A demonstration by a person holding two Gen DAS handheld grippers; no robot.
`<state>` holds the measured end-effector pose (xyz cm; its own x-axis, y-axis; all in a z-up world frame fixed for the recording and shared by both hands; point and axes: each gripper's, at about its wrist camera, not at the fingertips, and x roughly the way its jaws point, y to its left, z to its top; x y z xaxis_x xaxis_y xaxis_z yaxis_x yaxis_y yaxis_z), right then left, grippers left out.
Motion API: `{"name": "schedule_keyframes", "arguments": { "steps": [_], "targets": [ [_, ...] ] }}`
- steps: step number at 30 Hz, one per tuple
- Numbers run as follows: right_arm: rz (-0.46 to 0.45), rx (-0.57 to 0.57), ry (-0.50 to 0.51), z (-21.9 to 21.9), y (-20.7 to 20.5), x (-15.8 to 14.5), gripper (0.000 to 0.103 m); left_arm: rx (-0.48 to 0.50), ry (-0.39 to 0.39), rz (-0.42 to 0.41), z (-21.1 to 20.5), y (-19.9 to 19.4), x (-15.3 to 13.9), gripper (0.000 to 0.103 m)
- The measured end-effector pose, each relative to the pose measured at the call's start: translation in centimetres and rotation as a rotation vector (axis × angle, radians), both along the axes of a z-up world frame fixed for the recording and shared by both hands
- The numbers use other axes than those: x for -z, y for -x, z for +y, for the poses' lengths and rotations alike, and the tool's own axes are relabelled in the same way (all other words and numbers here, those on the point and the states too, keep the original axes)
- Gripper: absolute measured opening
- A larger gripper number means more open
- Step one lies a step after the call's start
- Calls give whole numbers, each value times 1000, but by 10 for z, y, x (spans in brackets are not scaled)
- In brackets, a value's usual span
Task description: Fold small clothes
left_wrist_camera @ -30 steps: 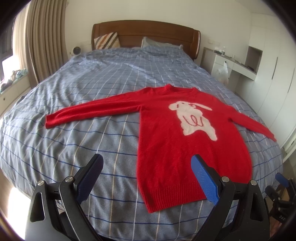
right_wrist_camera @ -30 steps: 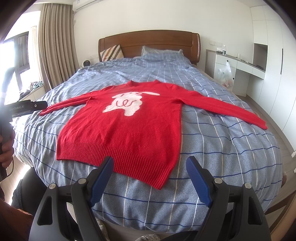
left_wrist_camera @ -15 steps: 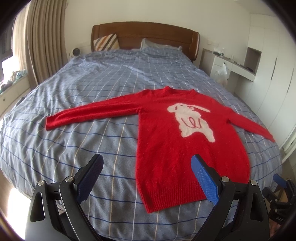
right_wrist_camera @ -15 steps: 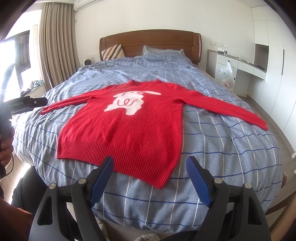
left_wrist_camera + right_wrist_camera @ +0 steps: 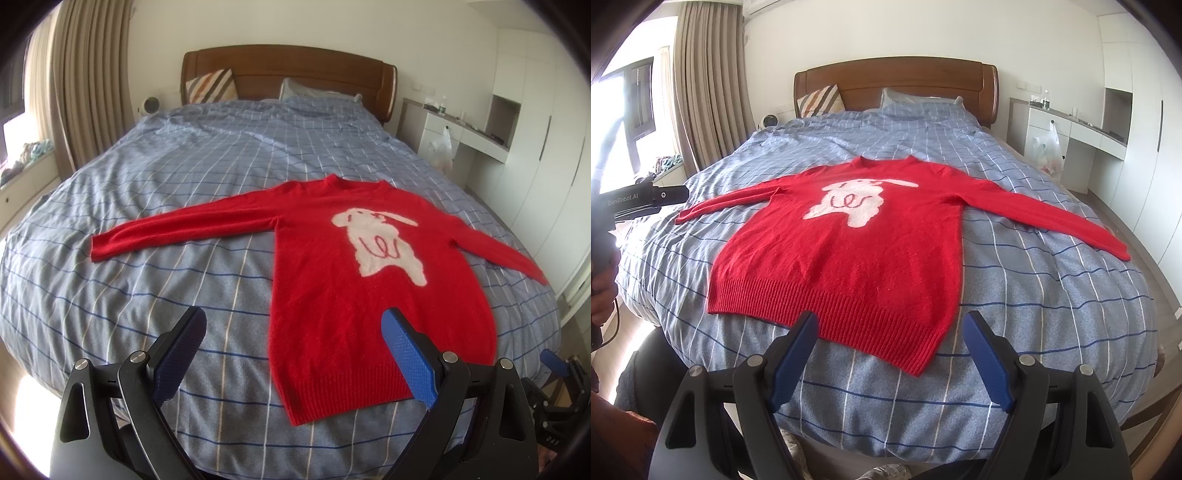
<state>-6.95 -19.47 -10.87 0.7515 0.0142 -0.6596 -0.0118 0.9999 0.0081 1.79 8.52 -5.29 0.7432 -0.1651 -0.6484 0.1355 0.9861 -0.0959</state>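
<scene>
Spread flat on checked blue bedding (image 5: 155, 229): 1 fuzzy red knit sweater (image 5: 332, 280) with ribbed hem, below 2 grippers, left gripper (image 5: 293, 339) and right gripper (image 5: 890, 343), jaws wide apart, empty.

One red sweater (image 5: 849, 258), two pillows (image 5: 822, 100), one bed (image 5: 1052, 295), two tools (image 5: 888, 354).

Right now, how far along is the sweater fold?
Done: red sweater lies flat, face up on the bed, both sleeves spread out. In hand: nothing; left gripper and right gripper hover open short of the hem. Left: every fold.
</scene>
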Motion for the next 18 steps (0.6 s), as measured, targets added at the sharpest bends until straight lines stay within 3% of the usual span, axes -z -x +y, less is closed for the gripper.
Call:
{"name": "schedule_keyframes", "arguments": {
  "steps": [18],
  "targets": [
    [1, -9, -3, 0, 0, 3, 80, 2, -6, 11, 1, -1, 0, 97]
  ]
}}
